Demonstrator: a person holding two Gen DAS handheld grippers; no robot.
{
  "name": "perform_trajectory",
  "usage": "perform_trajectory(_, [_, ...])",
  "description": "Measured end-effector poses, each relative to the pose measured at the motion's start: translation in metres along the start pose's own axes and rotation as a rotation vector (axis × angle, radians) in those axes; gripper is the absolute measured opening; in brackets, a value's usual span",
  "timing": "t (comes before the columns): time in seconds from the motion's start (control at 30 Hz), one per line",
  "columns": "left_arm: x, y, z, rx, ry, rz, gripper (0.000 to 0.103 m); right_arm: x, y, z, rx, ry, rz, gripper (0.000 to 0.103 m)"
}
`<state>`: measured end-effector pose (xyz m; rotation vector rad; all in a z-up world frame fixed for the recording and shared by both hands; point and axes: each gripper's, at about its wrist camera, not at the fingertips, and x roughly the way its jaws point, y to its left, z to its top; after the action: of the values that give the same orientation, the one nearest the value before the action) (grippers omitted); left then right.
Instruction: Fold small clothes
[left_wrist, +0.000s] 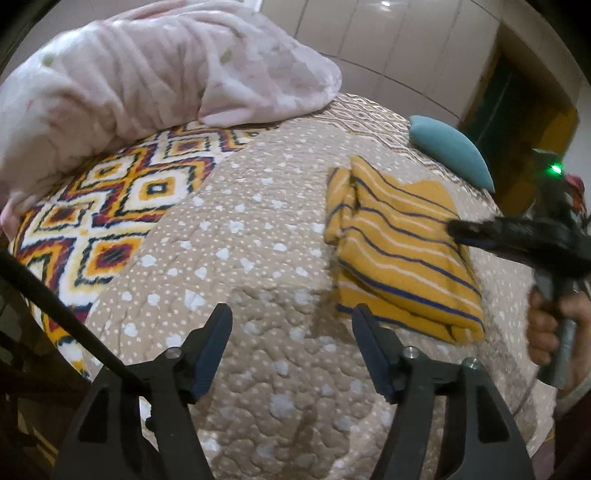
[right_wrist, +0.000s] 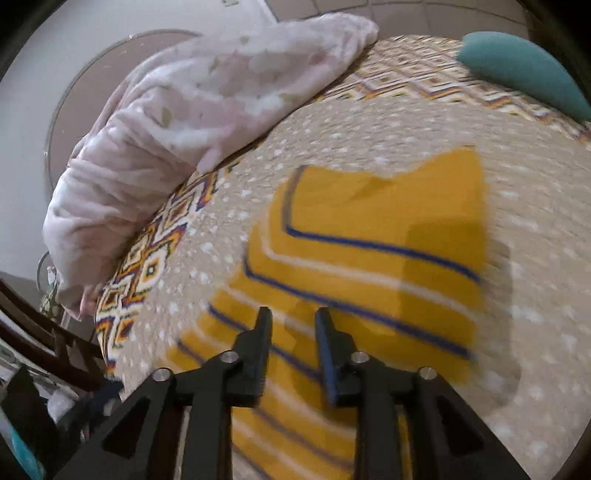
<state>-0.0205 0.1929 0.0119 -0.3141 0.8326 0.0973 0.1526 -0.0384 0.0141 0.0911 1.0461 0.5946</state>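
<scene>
Garment: yellow striped top (left_wrist: 402, 247), blue and white stripes, folded into a rough rectangle of several layers; it lies flat on the bedspread, right of centre in the left wrist view.
Surface: beige dotted bedspread (left_wrist: 236, 236), quilted, with a diamond-patterned blanket (left_wrist: 110, 218) showing along its left and far edges.
Left gripper (left_wrist: 291, 323): fingers wide apart, nothing between them; it hangs over bare bedspread just beside the near left corner of the top, not touching it.
Right gripper (right_wrist: 293, 326): fingers a small way apart, nothing caught between them; it sits over the near part of the top, which fills most of the right wrist view and is blurred. In the left wrist view its tip reaches over the right edge of the top; contact cannot be told.
Right hand (left_wrist: 550, 325): wrapped round the handle of the right gripper.
Bedding: pink blanket (left_wrist: 147, 74), bunched at the far left of the bed, well apart from the top.
Cushion: teal pillow (left_wrist: 450, 147), at the far right edge, near the top's far corner but apart from it.
</scene>
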Motion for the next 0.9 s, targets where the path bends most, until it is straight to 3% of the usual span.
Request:
perform_trajectory(0.1, [-0.002, -0.019, -0.007, 0.048, 0.004, -0.001, 0.070, -0.034, -0.026, -0.032, -0.039, -0.020, -0.157, 0.042])
perform_trajectory(0.17, [-0.002, -0.036, -0.014, 0.081, 0.015, -0.015, 0.071, -0.052, -0.045, -0.054, -0.048, -0.025, -0.240, 0.043])
perform_trajectory(0.33, [0.000, -0.069, -0.030, 0.144, 0.056, -0.032, 0.071, -0.087, -0.090, -0.096, 0.037, -0.060, -0.311, 0.043])
perform_trajectory(0.47, [-0.004, -0.091, -0.042, 0.197, 0.078, -0.040, 0.071, -0.092, -0.120, -0.118, 0.072, -0.055, -0.481, 0.046])
perform_trajectory(0.67, [-0.010, -0.102, -0.051, 0.232, 0.087, -0.016, 0.071, -0.099, -0.157, -0.137, 0.129, -0.063, -0.577, 0.060])
perform_trajectory(0.73, [-0.009, -0.104, -0.052, 0.232, 0.092, -0.013, 0.071, -0.103, -0.172, -0.139, 0.161, -0.073, -0.565, 0.073])
perform_trajectory(0.87, [-0.008, -0.108, -0.053, 0.231, 0.101, -0.020, 0.071, -0.107, -0.198, -0.134, 0.203, -0.085, -0.551, 0.087])
perform_trajectory(0.9, [-0.008, -0.109, -0.053, 0.233, 0.102, -0.021, 0.071, -0.105, -0.203, -0.134, 0.210, -0.085, -0.554, 0.096])
